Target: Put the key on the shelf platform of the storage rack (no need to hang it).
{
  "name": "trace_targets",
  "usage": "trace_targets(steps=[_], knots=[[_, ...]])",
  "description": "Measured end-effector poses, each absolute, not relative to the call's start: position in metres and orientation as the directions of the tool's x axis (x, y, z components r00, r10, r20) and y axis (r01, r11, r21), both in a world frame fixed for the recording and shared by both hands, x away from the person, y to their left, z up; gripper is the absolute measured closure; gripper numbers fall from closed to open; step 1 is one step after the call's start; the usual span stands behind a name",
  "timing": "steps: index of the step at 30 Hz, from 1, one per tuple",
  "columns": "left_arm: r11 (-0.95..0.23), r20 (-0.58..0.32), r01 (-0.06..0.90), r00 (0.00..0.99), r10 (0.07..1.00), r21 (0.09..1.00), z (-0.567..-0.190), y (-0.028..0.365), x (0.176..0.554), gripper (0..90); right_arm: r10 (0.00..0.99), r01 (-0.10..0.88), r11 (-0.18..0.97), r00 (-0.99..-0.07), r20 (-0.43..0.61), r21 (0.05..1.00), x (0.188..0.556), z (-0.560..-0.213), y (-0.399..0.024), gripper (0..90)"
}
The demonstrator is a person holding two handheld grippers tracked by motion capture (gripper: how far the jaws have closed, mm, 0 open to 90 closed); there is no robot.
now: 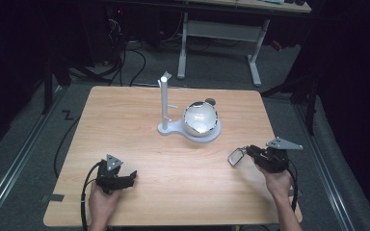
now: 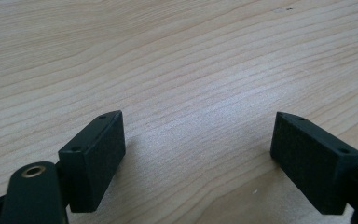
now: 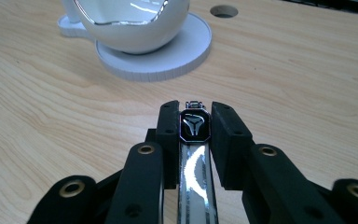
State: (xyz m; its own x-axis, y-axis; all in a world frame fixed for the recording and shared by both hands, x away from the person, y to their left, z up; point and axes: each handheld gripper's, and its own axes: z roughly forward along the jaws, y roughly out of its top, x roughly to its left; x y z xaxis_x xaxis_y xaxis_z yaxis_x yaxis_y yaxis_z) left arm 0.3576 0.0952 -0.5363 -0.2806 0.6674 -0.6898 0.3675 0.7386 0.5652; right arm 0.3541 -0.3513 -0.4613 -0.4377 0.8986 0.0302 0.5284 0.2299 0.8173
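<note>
My right gripper (image 1: pixel 247 151) hovers over the right side of the wooden table (image 1: pixel 139 144), shut on a small black and chrome object (image 1: pixel 236 157) that sticks out to the left of its jaws. In the right gripper view, the object (image 3: pixel 195 126) sits clamped between the two pads and shows a glossy black emblem with a chrome edge. My right gripper (image 3: pixel 195 112) points toward a white bowl (image 3: pixel 130 23) on a round white base (image 3: pixel 182 51). My left gripper (image 1: pixel 131 178) rests low at the near left, open. Between its jaws in the left gripper view (image 2: pixel 198 140) lies bare wood.
The white bowl (image 1: pixel 200 119) stands on its base (image 1: pixel 213 136) at the table's centre, beside an upright white pole (image 1: pixel 164 101). A round hole (image 1: pixel 210 101) lies behind the bowl. A desk frame (image 1: pixel 221 33) and cables (image 1: pixel 125 57) occupy the floor beyond.
</note>
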Motion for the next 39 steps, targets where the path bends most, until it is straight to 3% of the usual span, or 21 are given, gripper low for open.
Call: trace_targets(steps=[39], knots=[[0.739,-0.690,0.368,-0.281,0.667,0.565,-0.536,0.095,0.358,18.2,0.842,0.469,0.177,-0.527,0.113,0.865,0.375,-0.419,-0.337,74.7]])
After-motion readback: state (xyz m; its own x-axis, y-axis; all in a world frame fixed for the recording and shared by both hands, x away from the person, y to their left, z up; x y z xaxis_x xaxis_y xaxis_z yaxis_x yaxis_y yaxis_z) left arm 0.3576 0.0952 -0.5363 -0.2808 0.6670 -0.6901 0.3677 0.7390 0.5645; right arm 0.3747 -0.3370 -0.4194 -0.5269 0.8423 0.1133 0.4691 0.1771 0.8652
